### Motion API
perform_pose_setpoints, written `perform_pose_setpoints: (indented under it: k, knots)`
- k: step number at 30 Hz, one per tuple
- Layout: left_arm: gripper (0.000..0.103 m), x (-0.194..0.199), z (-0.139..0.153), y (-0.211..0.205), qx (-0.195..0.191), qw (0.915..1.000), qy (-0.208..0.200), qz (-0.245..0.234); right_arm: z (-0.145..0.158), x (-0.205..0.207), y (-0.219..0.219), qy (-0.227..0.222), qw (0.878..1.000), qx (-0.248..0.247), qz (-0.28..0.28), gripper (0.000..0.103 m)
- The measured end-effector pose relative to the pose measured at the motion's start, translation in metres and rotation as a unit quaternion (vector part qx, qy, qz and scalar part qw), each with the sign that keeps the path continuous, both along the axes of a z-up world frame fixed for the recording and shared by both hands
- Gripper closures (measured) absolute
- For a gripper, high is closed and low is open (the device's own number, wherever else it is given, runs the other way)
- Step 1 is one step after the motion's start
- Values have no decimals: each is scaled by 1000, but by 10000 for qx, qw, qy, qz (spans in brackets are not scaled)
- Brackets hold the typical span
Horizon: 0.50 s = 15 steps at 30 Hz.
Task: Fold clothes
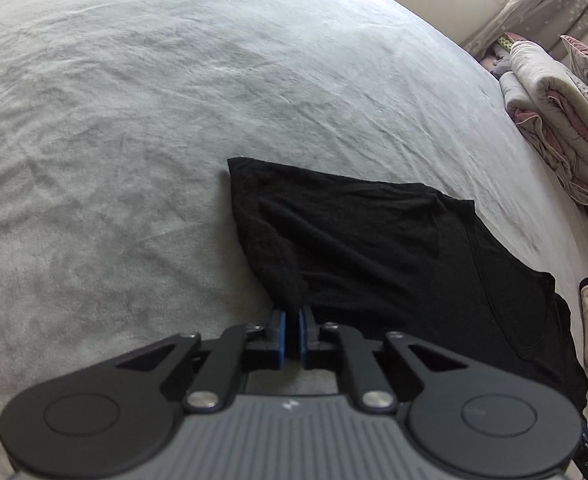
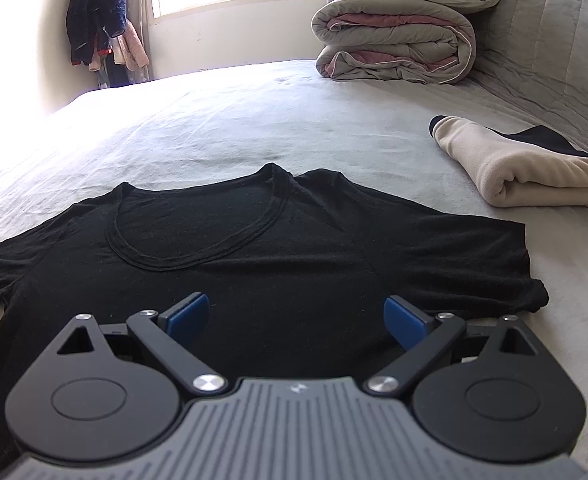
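A black T-shirt (image 1: 374,248) lies on the grey bed sheet (image 1: 134,120), reaching from the middle of the left wrist view to its right edge. My left gripper (image 1: 293,314) is shut on the shirt's near edge, and a ridge of black cloth rises from between the blue pads. In the right wrist view the same black T-shirt (image 2: 254,248) lies flat with its neckline facing up and both short sleeves spread. My right gripper (image 2: 296,316) hovers open over the shirt's chest, nothing between its blue pads.
A folded cream garment (image 2: 522,172) with a dark piece under it lies on the bed to the right of the shirt. A rolled grey and pink duvet (image 2: 394,40) with a pillow sits at the far end. Clothes (image 2: 98,20) hang beside the window.
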State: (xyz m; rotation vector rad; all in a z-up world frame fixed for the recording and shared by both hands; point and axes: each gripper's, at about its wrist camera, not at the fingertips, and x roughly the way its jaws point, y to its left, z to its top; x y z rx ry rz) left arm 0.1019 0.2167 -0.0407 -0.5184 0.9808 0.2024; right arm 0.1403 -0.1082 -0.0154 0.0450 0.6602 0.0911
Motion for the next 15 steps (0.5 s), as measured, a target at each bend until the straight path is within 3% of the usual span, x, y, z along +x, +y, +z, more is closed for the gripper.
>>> perform_pose_setpoints:
  k: [6, 15]
  knots:
    - [100, -2, 9, 0, 527, 9986, -55, -65, 1, 0, -2, -7, 10000, 0, -27, 7]
    - [99, -1, 3, 1, 575, 9980, 158, -194, 0, 3, -5, 8, 10000, 7, -79, 7]
